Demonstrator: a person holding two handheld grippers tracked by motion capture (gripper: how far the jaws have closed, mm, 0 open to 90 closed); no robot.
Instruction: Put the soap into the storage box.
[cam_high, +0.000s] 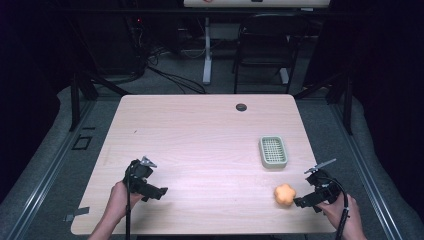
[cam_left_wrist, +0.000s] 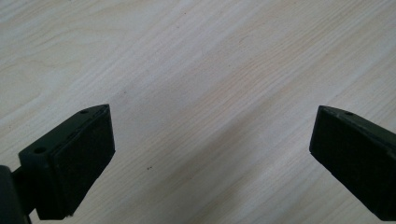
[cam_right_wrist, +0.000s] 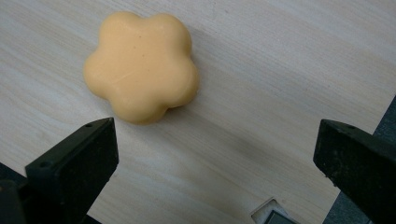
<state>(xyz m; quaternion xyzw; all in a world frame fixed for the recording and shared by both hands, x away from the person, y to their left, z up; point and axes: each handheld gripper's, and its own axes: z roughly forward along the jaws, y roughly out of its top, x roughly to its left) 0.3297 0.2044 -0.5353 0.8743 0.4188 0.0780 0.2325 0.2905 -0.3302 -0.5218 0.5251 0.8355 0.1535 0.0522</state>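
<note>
The left hand (cam_high: 119, 196) comes in from the bottom edge and holds the left gripper (cam_high: 161, 192) low over the bench (cam_high: 200, 135), pointing toward the right. Its fingers (cam_left_wrist: 70, 163) stand wide apart with nothing between them (bare wood shows in the gap). The right hand (cam_high: 340, 210) holds the right gripper (cam_high: 298, 202) near the bench's right edge, pointing left. Its fingers (cam_right_wrist: 74, 163) are likewise spread wide and grip nothing. A cable trails from each gripper back toward the person.

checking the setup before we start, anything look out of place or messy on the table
Nothing stands out. The orange flower-shaped soap lies flat on the table, apart from the green soap dish, which sits upright. No spills or damage show.
</note>
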